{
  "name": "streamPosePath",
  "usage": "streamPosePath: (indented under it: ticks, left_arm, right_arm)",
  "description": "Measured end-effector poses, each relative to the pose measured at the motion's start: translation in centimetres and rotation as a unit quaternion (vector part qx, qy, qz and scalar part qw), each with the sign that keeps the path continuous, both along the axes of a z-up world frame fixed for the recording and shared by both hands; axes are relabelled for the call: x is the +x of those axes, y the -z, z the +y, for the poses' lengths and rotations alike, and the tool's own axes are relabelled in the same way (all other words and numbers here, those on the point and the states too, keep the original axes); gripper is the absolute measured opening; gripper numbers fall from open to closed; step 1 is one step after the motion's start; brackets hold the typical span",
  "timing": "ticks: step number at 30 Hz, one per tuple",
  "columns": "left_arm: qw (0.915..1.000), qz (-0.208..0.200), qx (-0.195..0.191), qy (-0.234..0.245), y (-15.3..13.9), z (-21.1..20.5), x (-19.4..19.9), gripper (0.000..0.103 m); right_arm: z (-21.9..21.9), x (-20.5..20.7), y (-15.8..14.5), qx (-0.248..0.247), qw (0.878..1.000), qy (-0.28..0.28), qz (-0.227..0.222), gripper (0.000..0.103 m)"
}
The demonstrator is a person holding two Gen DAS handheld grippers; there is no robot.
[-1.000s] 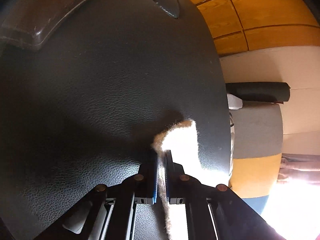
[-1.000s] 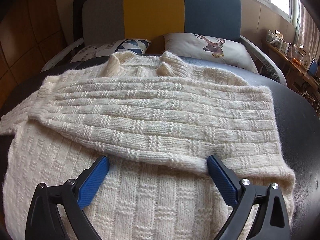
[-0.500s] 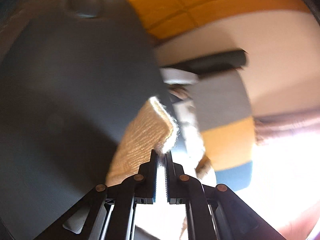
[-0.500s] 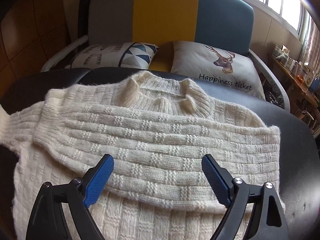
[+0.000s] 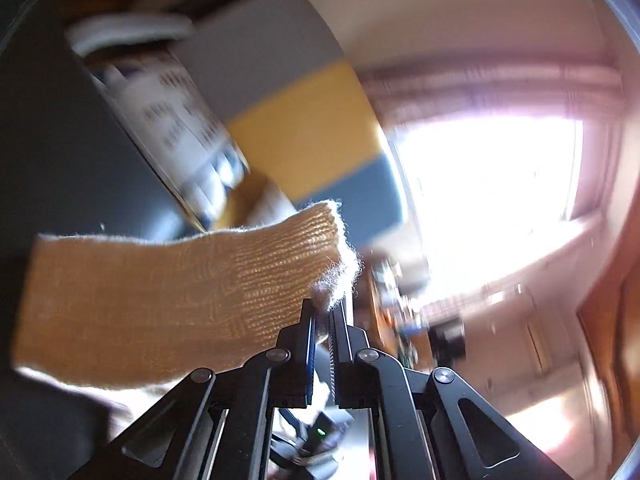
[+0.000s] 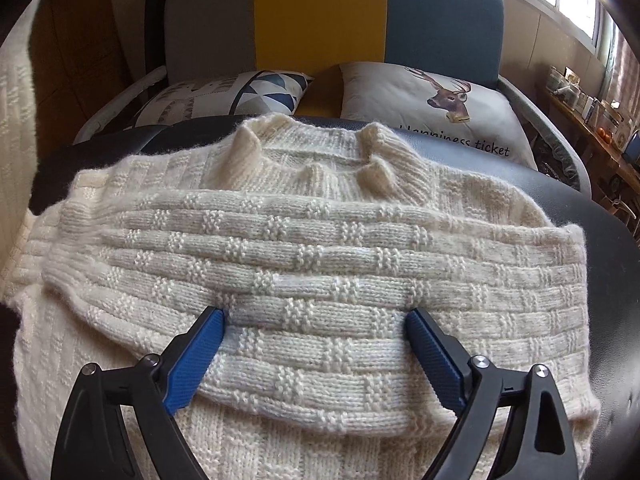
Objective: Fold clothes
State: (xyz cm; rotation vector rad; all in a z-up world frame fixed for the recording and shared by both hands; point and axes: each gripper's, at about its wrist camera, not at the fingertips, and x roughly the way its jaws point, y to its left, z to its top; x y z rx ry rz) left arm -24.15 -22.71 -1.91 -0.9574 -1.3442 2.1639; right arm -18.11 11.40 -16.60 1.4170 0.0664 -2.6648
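Left gripper (image 5: pixel 323 307) clamped on the fuzzy sleeve cuff (image 5: pixel 332 264), knit sleeve lifted in the air and trailing off to the left, background blurred. Right gripper (image 6: pixel 316 316) spread wide, blue fingertips (image 6: pixel 416 322) pressing on the folded-over sleeve (image 6: pixel 312 264) of the cream knit sweater (image 6: pixel 280 452), which lies flat on a black leather surface (image 6: pixel 624 280). Deer cushion (image 6: pixel 432 96) behind.

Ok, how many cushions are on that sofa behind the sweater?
2. The geometric-print cushion lies left, against the grey backrest; the deer cushion lies right, against the blue section. The sweater could hide anything lower.
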Motion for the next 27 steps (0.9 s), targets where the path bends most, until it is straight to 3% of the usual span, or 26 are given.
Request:
streamPosePath:
  ticks: [4, 9, 12, 14, 16, 17, 21, 24, 27]
  left_arm:
    - [0.9978, -0.031, -0.013, 0.058, 1.5, 6.9, -1.1, 0.006]
    - [0.9878, -0.099, -0.045, 0.112, 6.5, 13.3, -2.2, 0.006]
    - [0.9775, -0.136, -0.084, 0.138, 8.9, 16.1, -0.4, 0.006]
    - [0.9716, -0.150, -0.095, 0.157, 10.0, 17.1, 0.3, 0.006]
    - [0.9708, -0.156, -0.089, 0.159, 10.3, 17.0, 0.8, 0.007]
    - [0.9722, -0.152, -0.076, 0.162, 10.2, 16.6, 0.9, 0.008]
    - [0.9812, -0.124, -0.032, 0.145, 8.4, 13.7, 2.7, 0.024]
    - [0.9873, -0.109, -0.002, 0.115, 7.7, 10.5, 4.5, 0.034]
    - [0.9910, -0.106, 0.021, 0.078, 8.5, 6.6, 7.4, 0.038]
  right_arm:
    - [0.5, 0.1, 0.1, -0.010, 1.000, -0.005, 0.006, 0.095]
    - [1.4, 0.3, -0.3, -0.036, 0.999, -0.027, 0.007, 0.095]
    - [2.6, 0.7, -1.1, -0.084, 0.996, -0.038, 0.005, 0.092]
    - [3.7, 1.1, -1.7, -0.135, 0.990, -0.041, 0.003, 0.081]
    - [4.9, 1.3, -2.1, -0.223, 0.974, -0.040, -0.008, 0.075]
    - [5.5, 1.3, -2.1, -0.275, 0.961, -0.038, -0.016, 0.071]
    - [5.8, 0.3, -0.4, -0.440, 0.895, -0.018, -0.073, 0.067]
    - [4.8, -0.5, 1.2, -0.464, 0.879, 0.023, -0.108, 0.067]
    - [4.5, -0.2, 2.0, -0.501, 0.857, 0.059, -0.105, 0.067]
